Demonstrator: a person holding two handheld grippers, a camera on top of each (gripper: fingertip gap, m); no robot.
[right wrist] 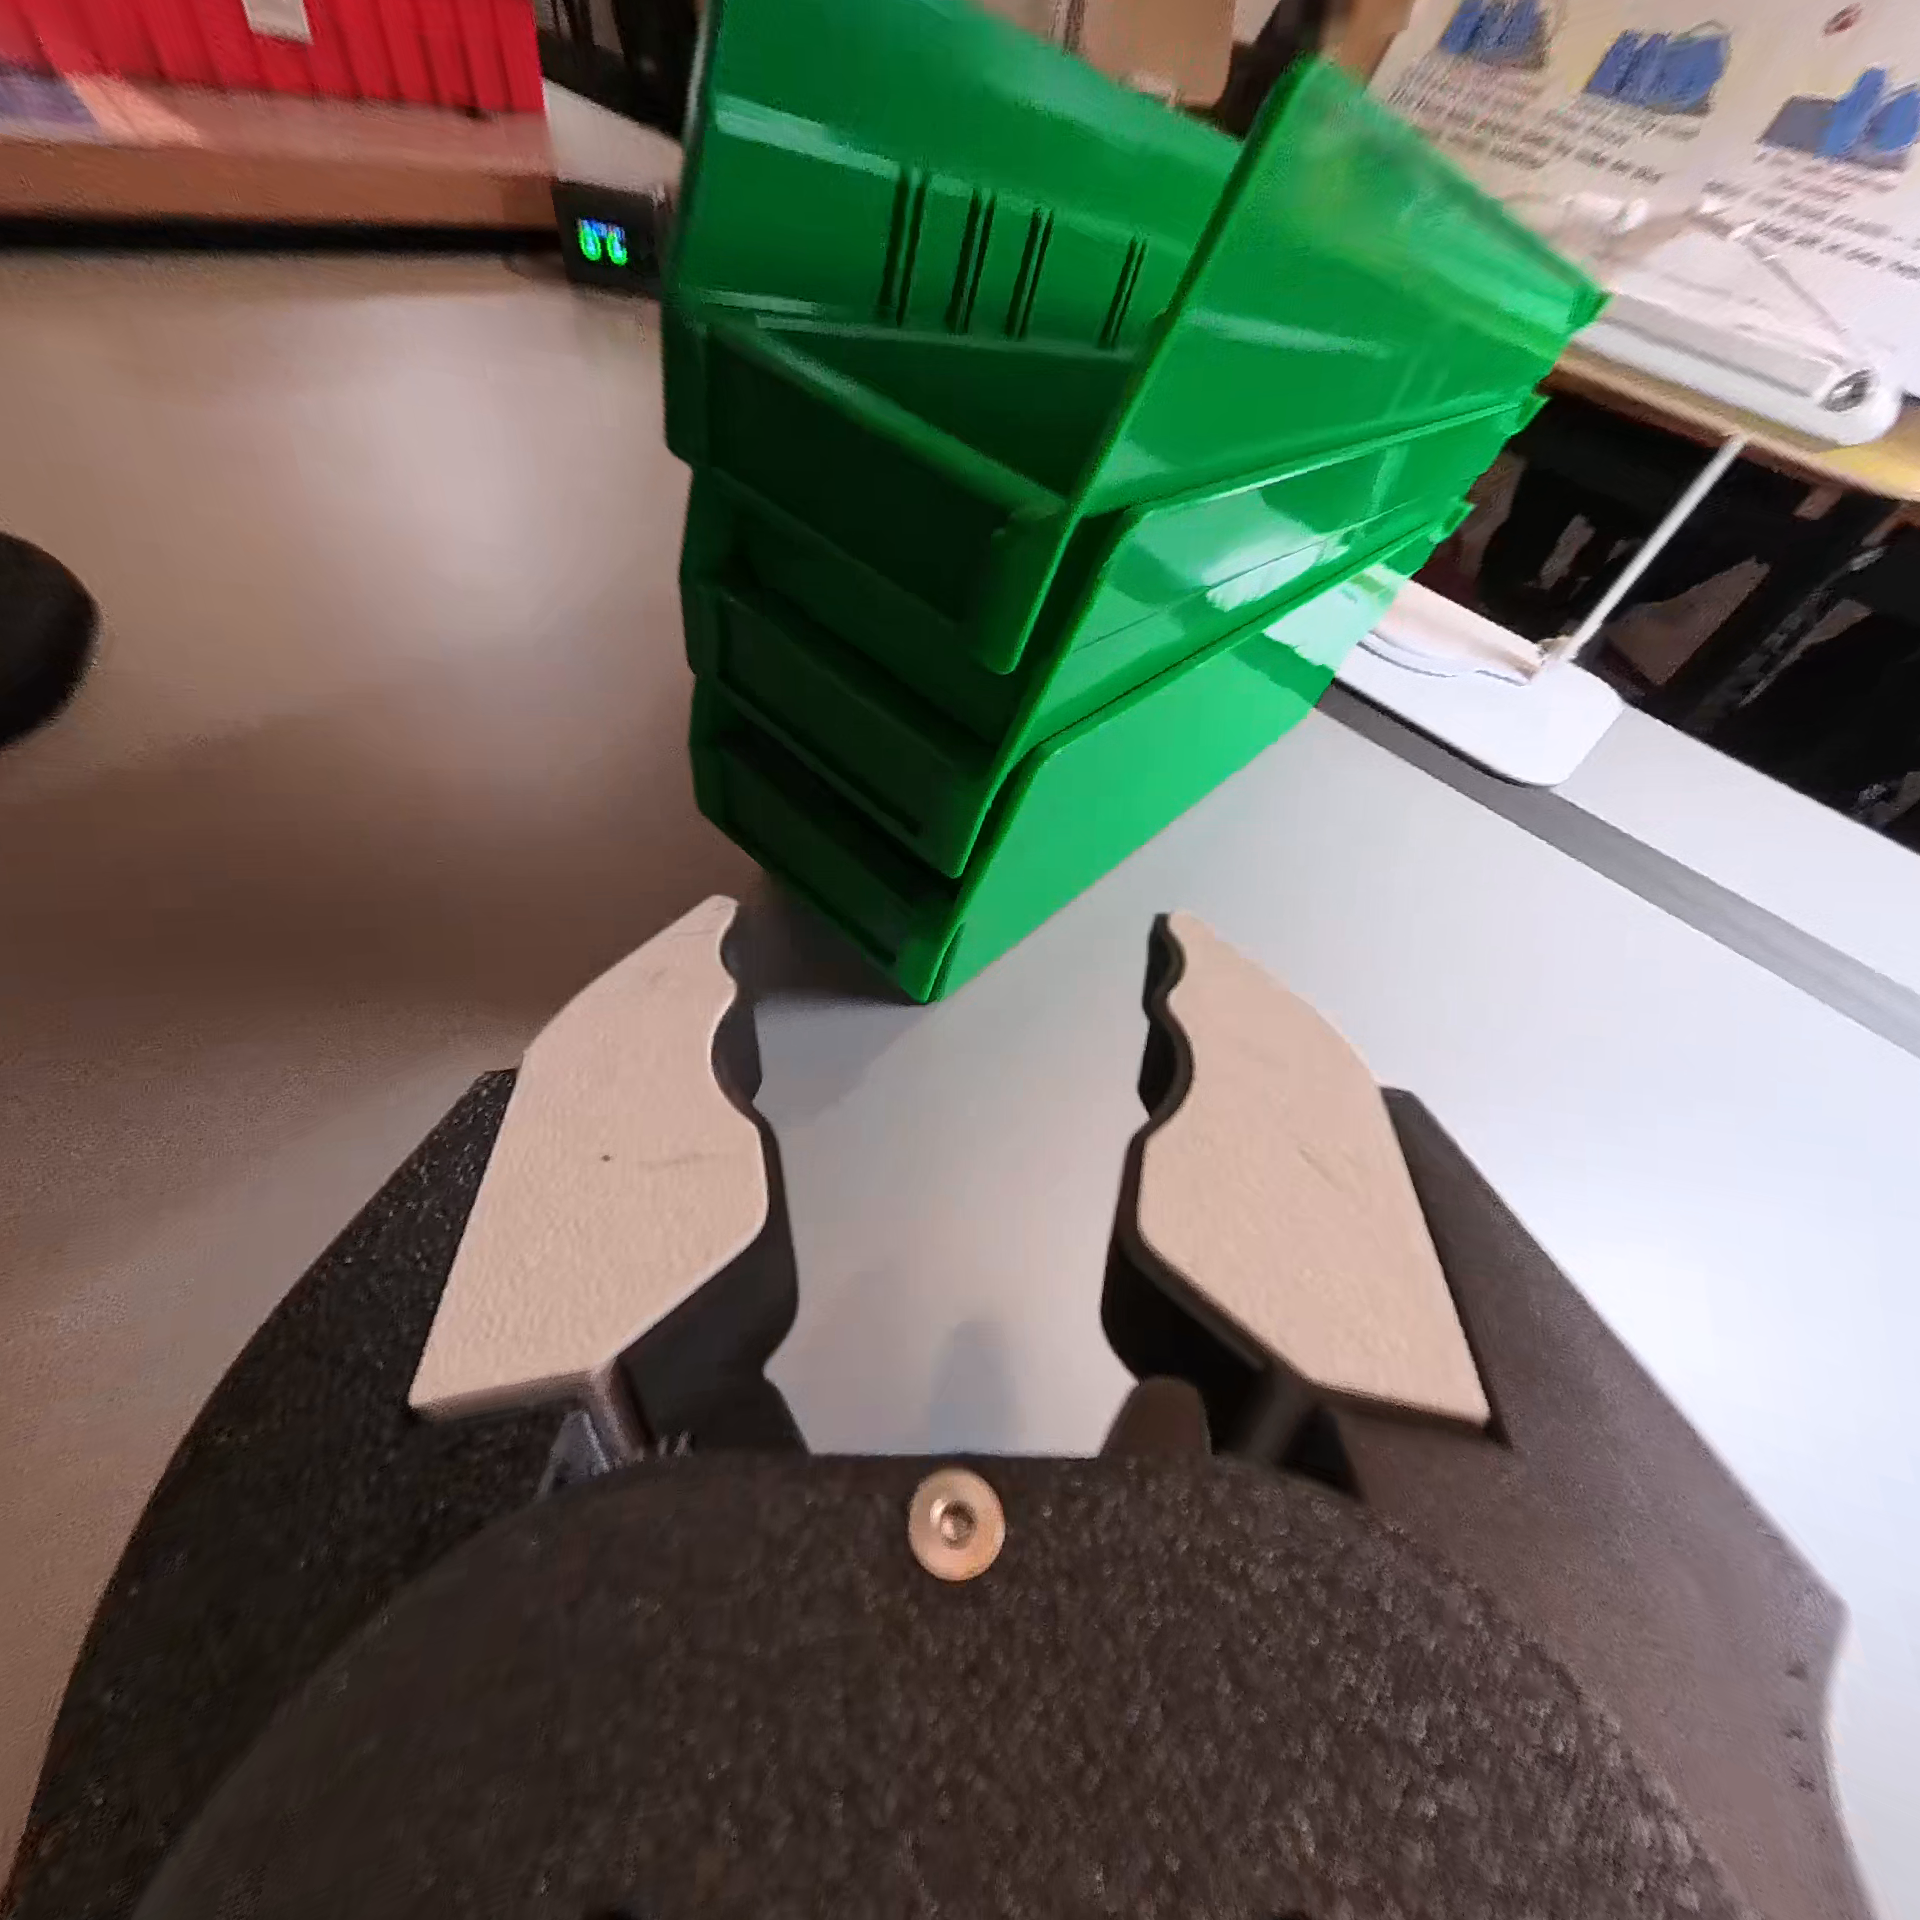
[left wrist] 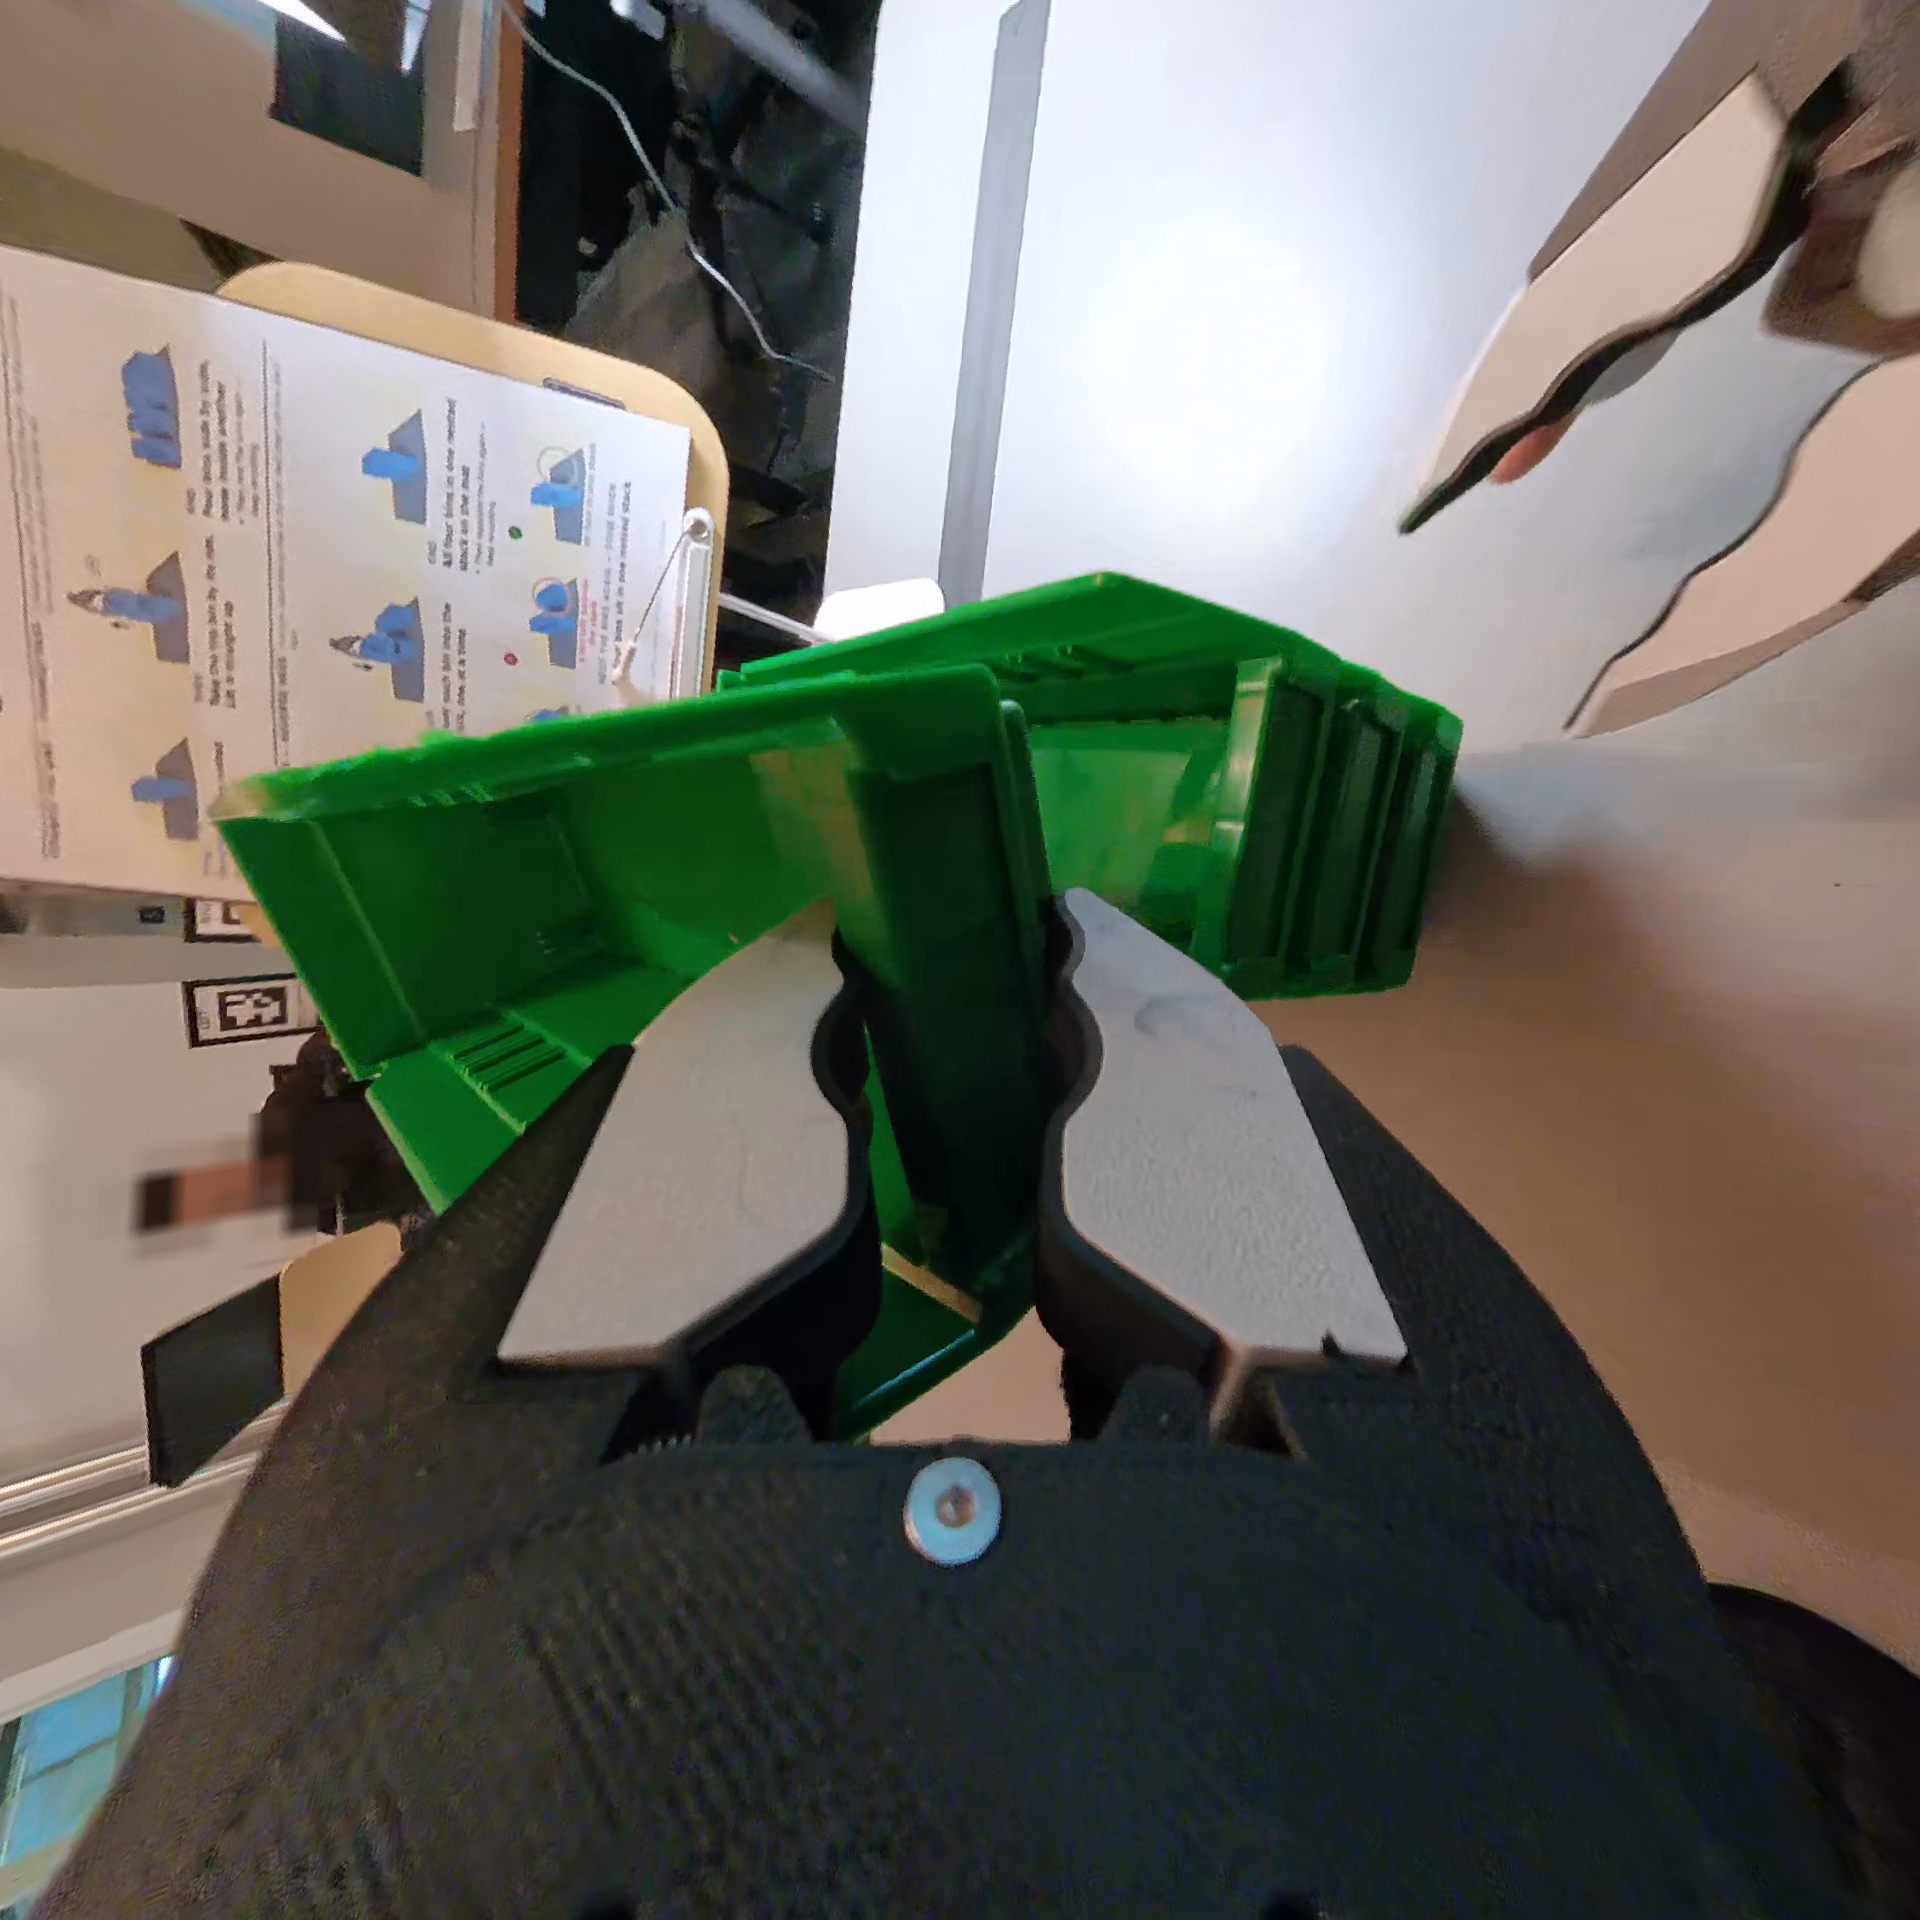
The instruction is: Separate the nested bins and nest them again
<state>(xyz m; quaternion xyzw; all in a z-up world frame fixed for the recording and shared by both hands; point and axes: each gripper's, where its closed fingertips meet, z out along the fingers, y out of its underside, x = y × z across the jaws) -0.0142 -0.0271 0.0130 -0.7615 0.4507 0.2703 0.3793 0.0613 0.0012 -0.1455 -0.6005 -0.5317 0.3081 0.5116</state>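
My left gripper (left wrist: 951,925) is shut on a side wall of a green bin (left wrist: 582,831) and holds it tilted over the stack of nested green bins (left wrist: 1320,831). In the right wrist view the same top bin (right wrist: 1351,260) leans up out of the stack (right wrist: 1122,810), which stands on the grey table (right wrist: 1558,1039). My right gripper (right wrist: 945,925) is open and empty, low over the table just in front of the stack's bottom corner. It also shows in the left wrist view (left wrist: 1491,623), open, beyond the bins. The left gripper is hidden in the right wrist view.
A picture instruction sheet on a clipboard (right wrist: 1714,156) stands behind the stack; it also shows in the left wrist view (left wrist: 312,582). A small device with green digits (right wrist: 608,239) sits at the table's back. A white stand base (right wrist: 1486,707) is right of the stack. A dark round object (right wrist: 31,644) lies at the left. My right tips are roughly 30 centimeters from the dark round object (right wrist: 31,644).
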